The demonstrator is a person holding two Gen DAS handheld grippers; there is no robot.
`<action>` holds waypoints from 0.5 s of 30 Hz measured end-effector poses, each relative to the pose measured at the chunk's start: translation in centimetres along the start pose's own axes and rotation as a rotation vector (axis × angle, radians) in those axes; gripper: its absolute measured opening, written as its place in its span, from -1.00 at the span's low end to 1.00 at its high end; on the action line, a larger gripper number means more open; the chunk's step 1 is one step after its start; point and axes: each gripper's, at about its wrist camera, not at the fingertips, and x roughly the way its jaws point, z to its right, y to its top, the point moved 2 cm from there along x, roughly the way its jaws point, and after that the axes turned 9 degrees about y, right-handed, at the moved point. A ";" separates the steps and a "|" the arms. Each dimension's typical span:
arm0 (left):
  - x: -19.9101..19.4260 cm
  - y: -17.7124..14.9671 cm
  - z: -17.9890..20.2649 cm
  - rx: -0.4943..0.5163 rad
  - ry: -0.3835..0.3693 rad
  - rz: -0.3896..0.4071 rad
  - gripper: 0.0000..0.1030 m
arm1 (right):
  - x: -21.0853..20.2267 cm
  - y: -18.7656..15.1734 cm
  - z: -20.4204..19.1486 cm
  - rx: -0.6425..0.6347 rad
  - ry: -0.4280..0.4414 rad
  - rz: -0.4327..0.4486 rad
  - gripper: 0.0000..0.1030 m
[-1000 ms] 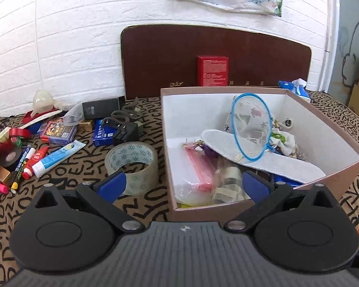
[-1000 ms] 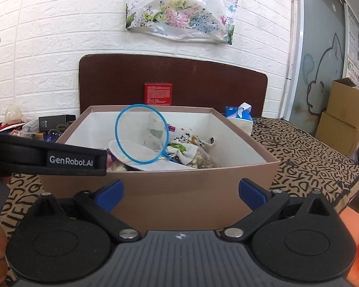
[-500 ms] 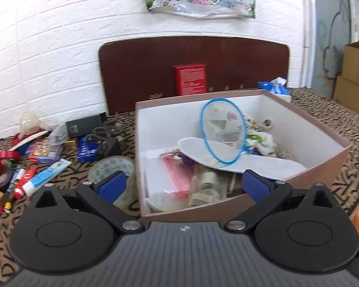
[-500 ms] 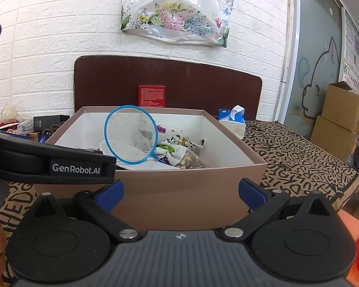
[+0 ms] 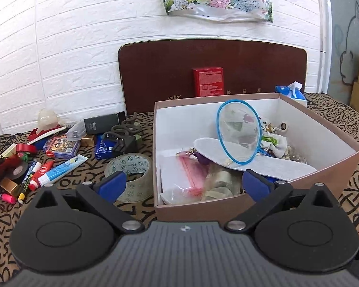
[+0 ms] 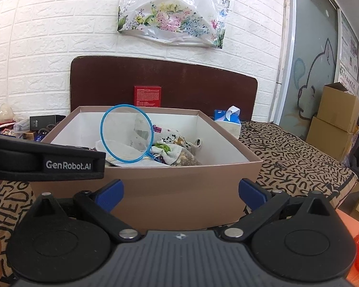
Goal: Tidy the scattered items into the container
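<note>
Both empty and spread, the left hand-held gripper (image 5: pixel 183 184) swings back toward the tape roll (image 5: pixel 129 177) left of the box (image 5: pixel 203 209); the right hand-held gripper (image 6: pixel 180 191) hovers before it.

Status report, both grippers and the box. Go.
Left gripper open, empty. Right gripper open, empty. Box part filled; tape roll and clutter outside, left. Nothing blocking.

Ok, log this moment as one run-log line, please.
left gripper: open, empty | right gripper: open, empty | box: part filled | tape roll: outside, beside box
</note>
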 end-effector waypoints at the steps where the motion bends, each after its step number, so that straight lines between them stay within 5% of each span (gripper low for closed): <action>1: -0.1 0.0 0.0 0.000 0.015 0.002 1.00 | 0.0 0.1 0.1 0.003 0.001 -0.001 1.00; 15: -3.2 3.6 0.6 -0.074 0.009 0.108 1.00 | -2.0 5.1 2.2 -0.012 0.005 0.092 1.00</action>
